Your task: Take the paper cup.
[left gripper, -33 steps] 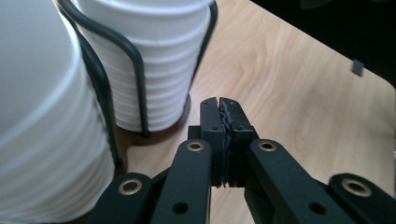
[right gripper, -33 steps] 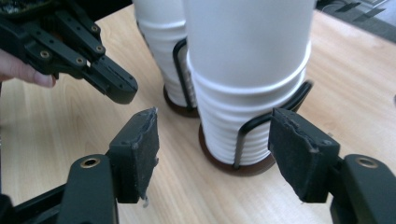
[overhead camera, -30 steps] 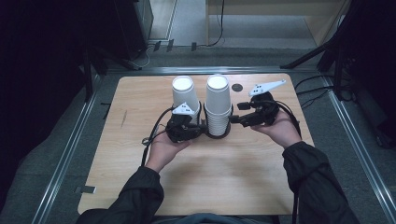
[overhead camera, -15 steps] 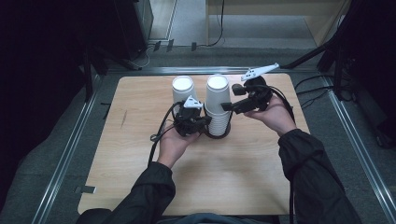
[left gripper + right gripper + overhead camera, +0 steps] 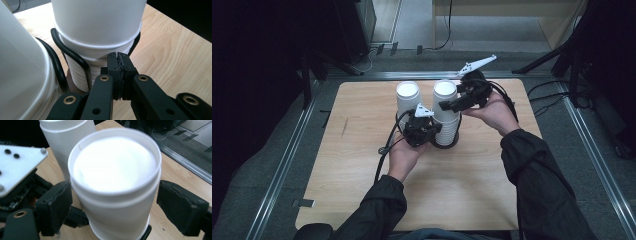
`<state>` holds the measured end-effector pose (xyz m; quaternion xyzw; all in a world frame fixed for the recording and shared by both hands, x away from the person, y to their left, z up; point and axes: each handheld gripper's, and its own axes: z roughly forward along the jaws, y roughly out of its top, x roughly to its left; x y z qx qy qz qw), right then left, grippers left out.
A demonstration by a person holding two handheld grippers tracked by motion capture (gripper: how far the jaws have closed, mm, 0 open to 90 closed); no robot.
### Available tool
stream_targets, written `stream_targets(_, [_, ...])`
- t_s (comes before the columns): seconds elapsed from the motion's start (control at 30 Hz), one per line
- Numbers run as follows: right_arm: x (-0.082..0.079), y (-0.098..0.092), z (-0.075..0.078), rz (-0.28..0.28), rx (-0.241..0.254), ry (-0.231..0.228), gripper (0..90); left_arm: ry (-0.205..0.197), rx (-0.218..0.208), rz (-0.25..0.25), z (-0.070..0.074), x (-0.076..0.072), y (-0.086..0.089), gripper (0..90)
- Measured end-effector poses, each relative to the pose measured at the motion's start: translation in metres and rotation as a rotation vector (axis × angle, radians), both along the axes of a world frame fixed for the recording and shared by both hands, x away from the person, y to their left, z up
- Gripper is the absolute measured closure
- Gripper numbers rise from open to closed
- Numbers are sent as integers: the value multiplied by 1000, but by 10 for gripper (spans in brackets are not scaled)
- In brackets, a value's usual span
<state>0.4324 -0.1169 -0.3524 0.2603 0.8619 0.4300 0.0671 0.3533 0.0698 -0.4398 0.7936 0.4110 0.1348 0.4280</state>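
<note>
In the high view the right gripper (image 5: 451, 104), jaws just opening wide, is hovering beside the light, crushable right-hand cup stack (image 5: 446, 114) on the table (image 5: 362, 165); in the left gripper view closed jaws are bracing the stack's ribbed base (image 5: 80, 75); in the right gripper view both pads (image 5: 56, 205) are straddling the top cup (image 5: 113, 185) below its rim, the gentlest hold.

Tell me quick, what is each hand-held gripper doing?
Left hand-held gripper: shut, holding nothing visible.
Right hand-held gripper: open, just widened, astride the cup stack.

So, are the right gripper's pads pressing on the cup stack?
No: in the right gripper view the pads stand apart from the cup stack, a gap on each side; the right gripper is open.
</note>
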Motion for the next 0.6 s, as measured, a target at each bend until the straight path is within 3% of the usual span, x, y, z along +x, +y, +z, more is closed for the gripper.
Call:
stream_targets(0.3, [6, 27, 11, -8, -70, -27, 154, -6, 8, -3, -1, 0, -1, 899])
stream_targets(0.4, [5, 30, 14, -20, -101, -48, 236, -8, 12, -9, -1, 0, -1, 899])
stream_targets(0.6, [5, 31, 16, -25, -112, -42, 245, 7, 6, -9, -2, 0, -1, 880])
